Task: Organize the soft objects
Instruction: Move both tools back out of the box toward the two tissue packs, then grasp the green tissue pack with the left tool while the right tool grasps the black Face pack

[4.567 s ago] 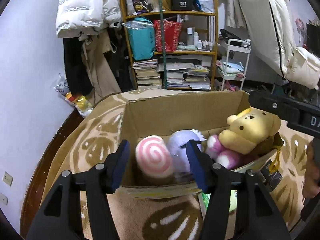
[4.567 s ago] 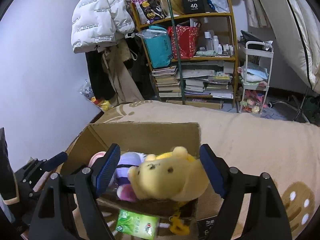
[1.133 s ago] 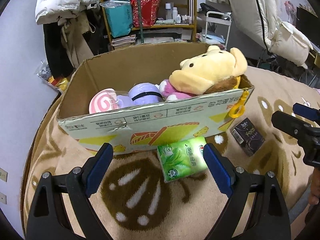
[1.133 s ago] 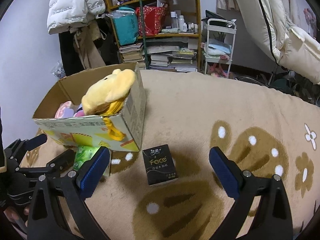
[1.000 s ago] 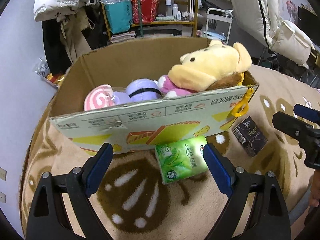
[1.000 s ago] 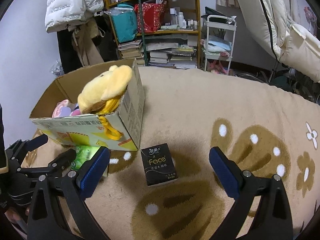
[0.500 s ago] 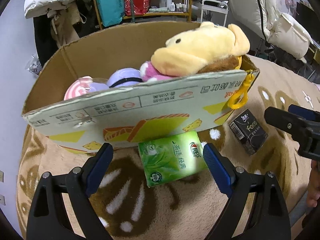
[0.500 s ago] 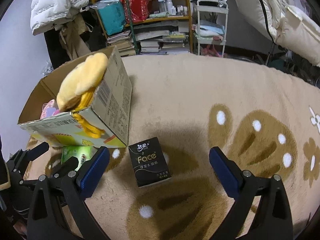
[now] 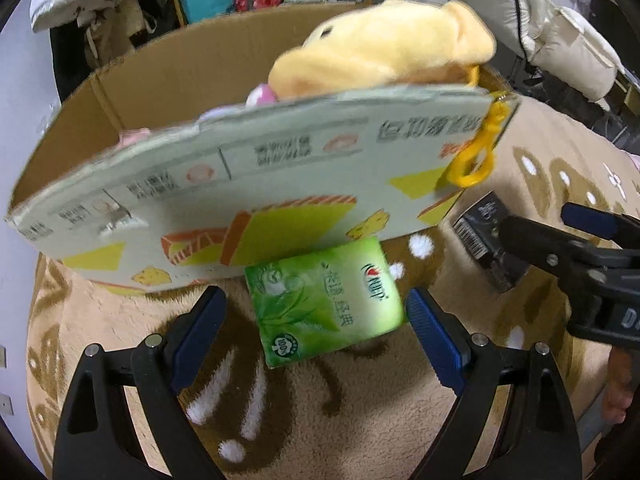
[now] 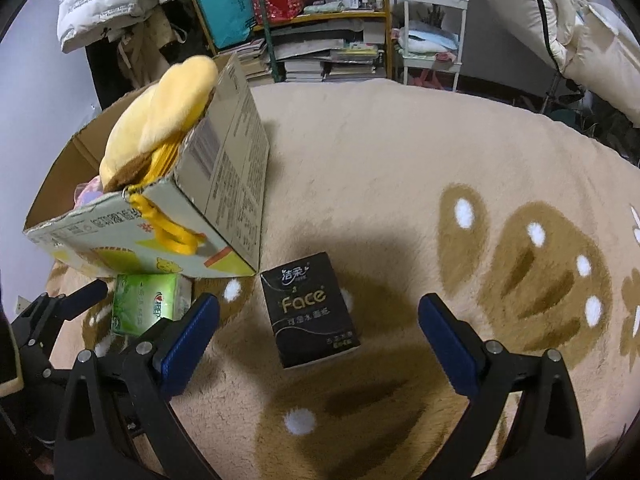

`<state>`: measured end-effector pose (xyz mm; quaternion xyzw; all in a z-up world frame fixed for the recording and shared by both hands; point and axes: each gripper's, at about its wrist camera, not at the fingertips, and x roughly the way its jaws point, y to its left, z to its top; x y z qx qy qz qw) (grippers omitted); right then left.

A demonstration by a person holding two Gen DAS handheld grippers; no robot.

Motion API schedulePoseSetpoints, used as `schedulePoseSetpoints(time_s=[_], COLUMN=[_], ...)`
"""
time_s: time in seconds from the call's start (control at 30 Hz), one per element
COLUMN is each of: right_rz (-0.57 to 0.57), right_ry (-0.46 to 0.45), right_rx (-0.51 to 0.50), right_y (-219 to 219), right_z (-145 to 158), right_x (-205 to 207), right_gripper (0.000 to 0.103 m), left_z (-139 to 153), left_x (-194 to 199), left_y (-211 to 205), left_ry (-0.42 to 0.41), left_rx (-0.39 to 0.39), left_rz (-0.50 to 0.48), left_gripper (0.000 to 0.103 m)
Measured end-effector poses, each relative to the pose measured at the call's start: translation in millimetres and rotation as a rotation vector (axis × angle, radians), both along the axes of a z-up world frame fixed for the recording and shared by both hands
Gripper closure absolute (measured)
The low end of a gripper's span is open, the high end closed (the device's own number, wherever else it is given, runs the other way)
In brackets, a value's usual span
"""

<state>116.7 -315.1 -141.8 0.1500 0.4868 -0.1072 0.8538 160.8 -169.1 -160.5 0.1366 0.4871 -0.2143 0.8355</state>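
A green tissue pack (image 9: 326,300) is seen lying flat on the patterned rug (image 10: 400,168), its far edge tucked just under the printed front wall of the cardboard box (image 9: 240,184); a black tissue pack (image 10: 314,308) lies near the box's right front corner, apart from the green one. The box is already filled with soft toys, a yellow plush bear (image 9: 384,48) being heaped above the rim, its yellow clip (image 9: 472,160) hanging down the outside.

The left gripper (image 9: 316,336) is held spread wide, its blue pads framing the green pack without contact; the right gripper (image 10: 320,332) is likewise spread, the black pack centred between its pads and untouched.

Both packs are judged still to be collected; a soft pack may buckle or slip if pinched off-centre or at one corner; the box wall may be caught by the left fingers, since the green pack sits against it; the overfilled bear may be dislodged if more is pushed in beside it.
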Motion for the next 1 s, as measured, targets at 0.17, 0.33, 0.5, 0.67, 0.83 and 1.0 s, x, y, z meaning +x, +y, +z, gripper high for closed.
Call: schedulePoseSetpoints(time_s=[0.17,0.33,0.5,0.67,0.83,1.0], right_rz=[0.027,0.061,0.074,0.101,0.107,0.117], right_ry=[0.023,0.074,0.136,0.131,0.131,0.126], right_rx=[0.009,0.022,0.051,0.024,0.013,0.016], right_y=[3.7,9.6,10.8,17.6,17.7,18.4], right_z=[-6.7,-19.6,-36.3,-34.6,-34.3,-32.1], right_x=[3.2,9.0,14.5,12.8,11.8,7.9], right_gripper=[0.013,0.027,0.051,0.052,0.052,0.052], left_z=[-2.2,-7.7,-8.4,-7.1,-0.5,4.8], left_x=[2.2,2.1,0.0,-0.6,-4.8,-12.3], left_y=[1.4,-0.6,-5.4,-1.8,-3.7,-1.3], left_ry=[0.009,0.025,0.036,0.045,0.03,0.01], left_rx=[-0.01,-0.007,-0.007,-0.022,-0.022,-0.018], left_rz=[0.002,-0.013,-0.03,-0.019,-0.026,-0.029], left_gripper=[0.012,0.018,0.024,0.026,0.027,0.027])
